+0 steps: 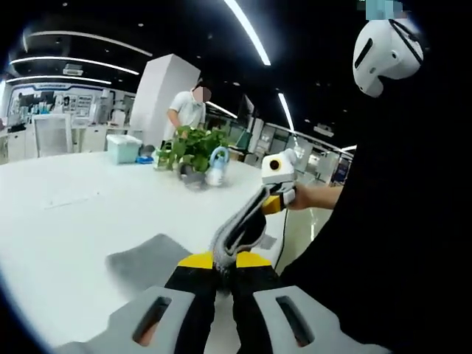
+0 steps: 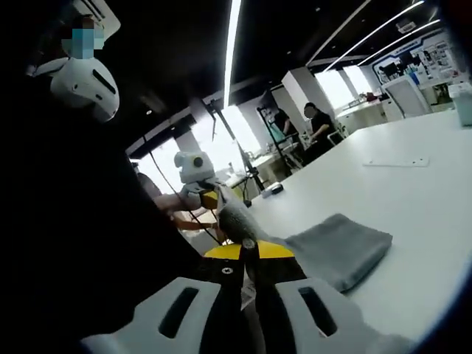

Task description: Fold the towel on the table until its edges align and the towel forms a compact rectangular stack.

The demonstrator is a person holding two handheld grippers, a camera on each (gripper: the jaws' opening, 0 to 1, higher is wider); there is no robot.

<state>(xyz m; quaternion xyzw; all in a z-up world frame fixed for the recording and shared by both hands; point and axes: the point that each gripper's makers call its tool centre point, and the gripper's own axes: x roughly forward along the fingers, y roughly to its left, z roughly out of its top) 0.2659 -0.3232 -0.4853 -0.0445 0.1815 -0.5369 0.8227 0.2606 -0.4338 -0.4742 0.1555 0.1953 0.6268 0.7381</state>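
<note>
My left gripper (image 1: 225,267) pinching the grey towel (image 1: 158,258) at the white table's (image 1: 81,214) near edge, right gripper (image 2: 249,259) clamping its other corner, left gripper view adding potted plant (image 1: 193,150), right gripper view seated people (image 2: 318,122).

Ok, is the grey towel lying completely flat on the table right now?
No: both the left gripper and the right gripper pinch an edge of the grey towel, lifted off the white table.
</note>
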